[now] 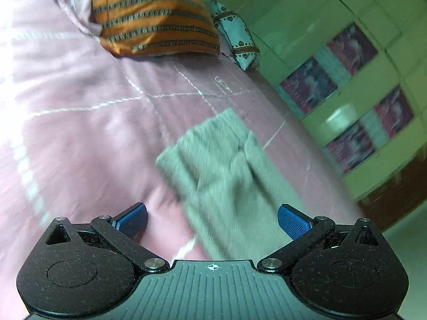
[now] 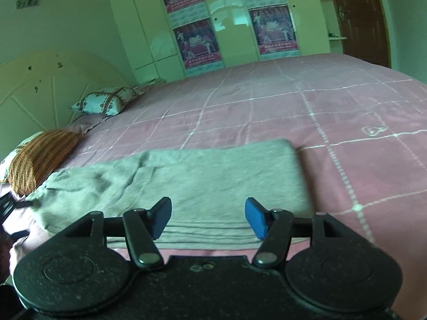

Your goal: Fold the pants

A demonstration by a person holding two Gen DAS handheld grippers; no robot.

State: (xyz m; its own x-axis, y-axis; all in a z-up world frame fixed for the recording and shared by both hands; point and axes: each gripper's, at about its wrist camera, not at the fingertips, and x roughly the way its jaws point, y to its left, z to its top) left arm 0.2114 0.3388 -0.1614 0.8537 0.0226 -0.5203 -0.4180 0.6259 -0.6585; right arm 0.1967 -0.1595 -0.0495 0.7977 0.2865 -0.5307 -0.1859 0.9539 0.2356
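While both my tongs are spread wide with nothing between the pads, the pants lie flat on the bed in front of them. My left tongs (image 1: pixel 212 221) hang just above the pants (image 1: pixel 226 165), and the blue pads do not touch the cloth. My right tongs (image 2: pixel 208 218) hang over the near edge of the pants (image 2: pixel 170 184), also not pinching anything.

The gray pants look folded at least once, into a long thick strip. One end is neat and square. The other end, toward the orange striped pillow (image 2: pixel 40 157), is bumpy and crumpled. The pants sit on the pink bed cover (image 2: pixel 347 122), close to the side of the bed where I stand. Farther from the pants than the orange pillow is a small blue pillow (image 2: pixel 106 101), by the headboard. Past the far side of the bed, well away from the pants, is the closet (image 2: pixel 229 18) with pictures on it.

I think another fold comes next. If I grab only the top layer, the strip could open up again. If I pinch the bumpy end as it is, the wrinkles could get folded in. I could also catch the bed cover with the pants and pull it up.
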